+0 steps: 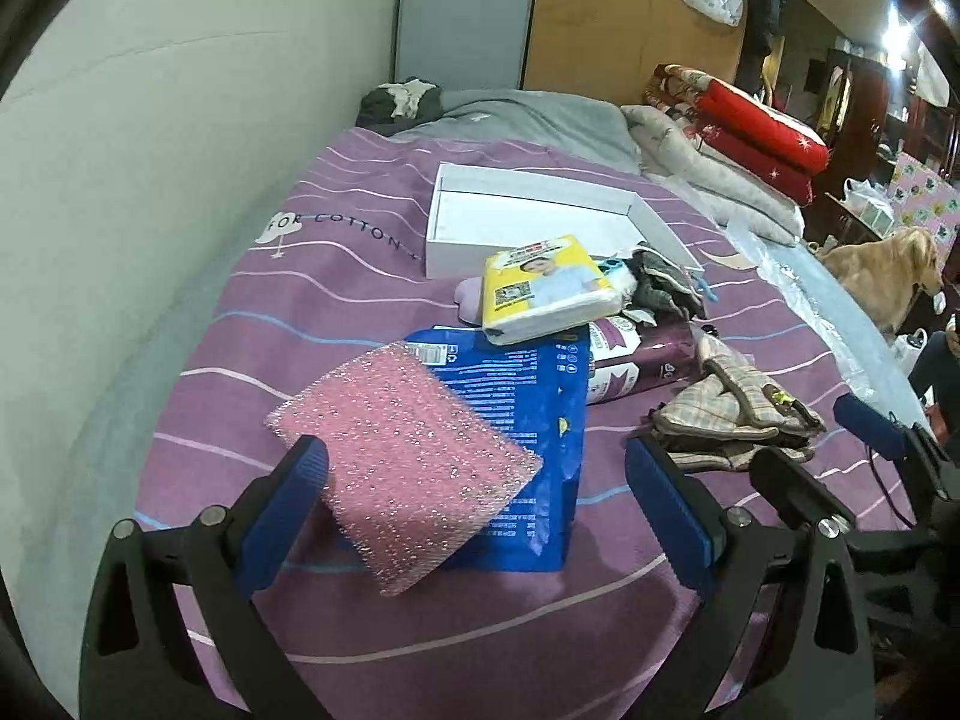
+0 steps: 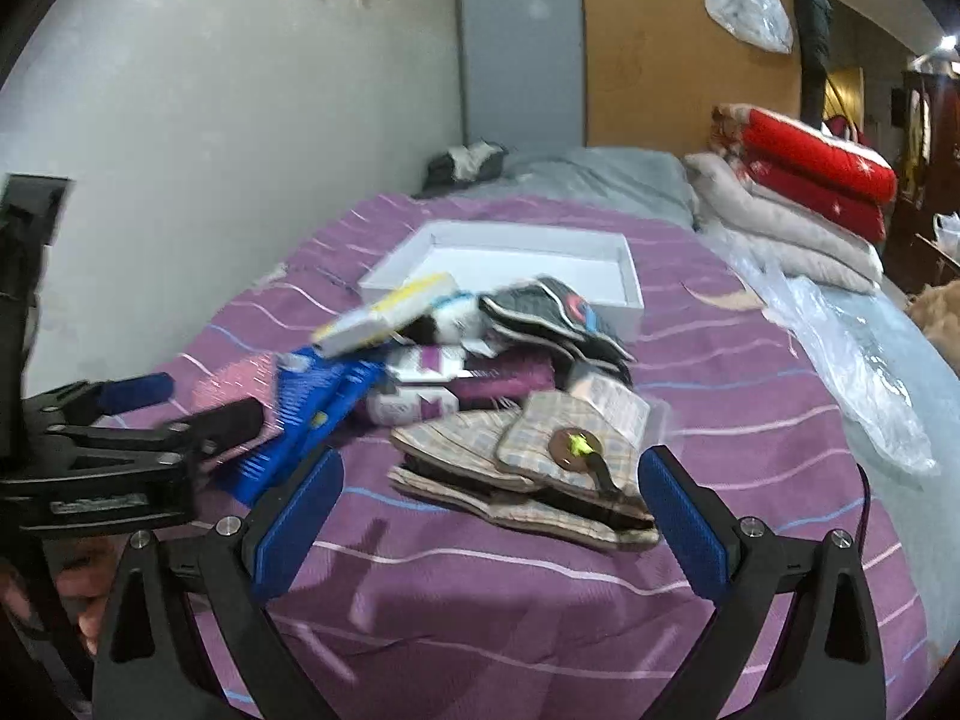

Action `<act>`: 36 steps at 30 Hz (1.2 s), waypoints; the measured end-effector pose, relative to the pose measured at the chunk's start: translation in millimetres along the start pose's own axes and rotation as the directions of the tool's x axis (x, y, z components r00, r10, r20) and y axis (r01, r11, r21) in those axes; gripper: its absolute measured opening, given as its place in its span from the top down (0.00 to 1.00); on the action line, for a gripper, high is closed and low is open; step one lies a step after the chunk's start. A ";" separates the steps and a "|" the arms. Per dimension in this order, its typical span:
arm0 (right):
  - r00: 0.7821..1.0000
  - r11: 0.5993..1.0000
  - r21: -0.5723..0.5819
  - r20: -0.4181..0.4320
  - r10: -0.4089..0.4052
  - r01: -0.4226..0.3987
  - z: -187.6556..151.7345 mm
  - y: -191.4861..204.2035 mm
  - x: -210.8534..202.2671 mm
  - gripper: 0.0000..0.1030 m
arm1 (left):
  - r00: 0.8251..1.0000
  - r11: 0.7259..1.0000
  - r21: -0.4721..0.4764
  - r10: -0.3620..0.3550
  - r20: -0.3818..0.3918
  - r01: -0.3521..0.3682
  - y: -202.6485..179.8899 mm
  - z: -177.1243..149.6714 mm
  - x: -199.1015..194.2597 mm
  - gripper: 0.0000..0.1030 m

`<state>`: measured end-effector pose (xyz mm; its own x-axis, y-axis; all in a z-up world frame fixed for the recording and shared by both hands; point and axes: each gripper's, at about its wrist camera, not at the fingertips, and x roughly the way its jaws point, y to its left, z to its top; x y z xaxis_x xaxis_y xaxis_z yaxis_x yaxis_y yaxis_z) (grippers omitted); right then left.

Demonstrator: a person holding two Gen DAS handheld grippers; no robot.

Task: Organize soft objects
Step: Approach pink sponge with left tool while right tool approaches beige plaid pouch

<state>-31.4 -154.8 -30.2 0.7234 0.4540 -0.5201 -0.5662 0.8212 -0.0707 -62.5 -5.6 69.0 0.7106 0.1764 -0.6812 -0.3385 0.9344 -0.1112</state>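
The bed (image 1: 372, 228), under its purple striped cover, carries everything, and the sorting looks barely begun. The white box (image 1: 444, 222) toward the far side stands open and, as far as both views show, has nothing in it, so if it is meant as the container, all the filling is left to do. In front of it the soft things lie in one loose heap: a blue packet (image 1: 540, 396) flat on the cover, a pink sponge sheet (image 1: 408, 450) lying partly on it, a yellow pack (image 1: 546, 288) propped on the packet's far edge, a purple pack (image 1: 636, 360) beside it, the plaid slippers (image 2: 540, 468) stacked to the right, and a small dark bundle of fabric (image 2: 552, 312) next to the box. The left gripper (image 1: 477, 474) hovers with jaws wide around the pink sheet, holding nothing; the right gripper (image 2: 489, 492) is likewise spread wide before the slippers, empty.
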 end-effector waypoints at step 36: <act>0.997 0.998 0.054 -0.065 0.031 -0.027 1.4 -11.0 15.4 0.08 | 0.999 0.999 -0.011 -0.039 -0.020 0.039 -9.3 -4.1 12.5 0.04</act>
<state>-13.5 -156.3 -36.3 0.6783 0.4557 -0.5764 -0.5637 0.8259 -0.0104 -53.1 -13.3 58.5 0.7105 0.1334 -0.6909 -0.3173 0.9371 -0.1454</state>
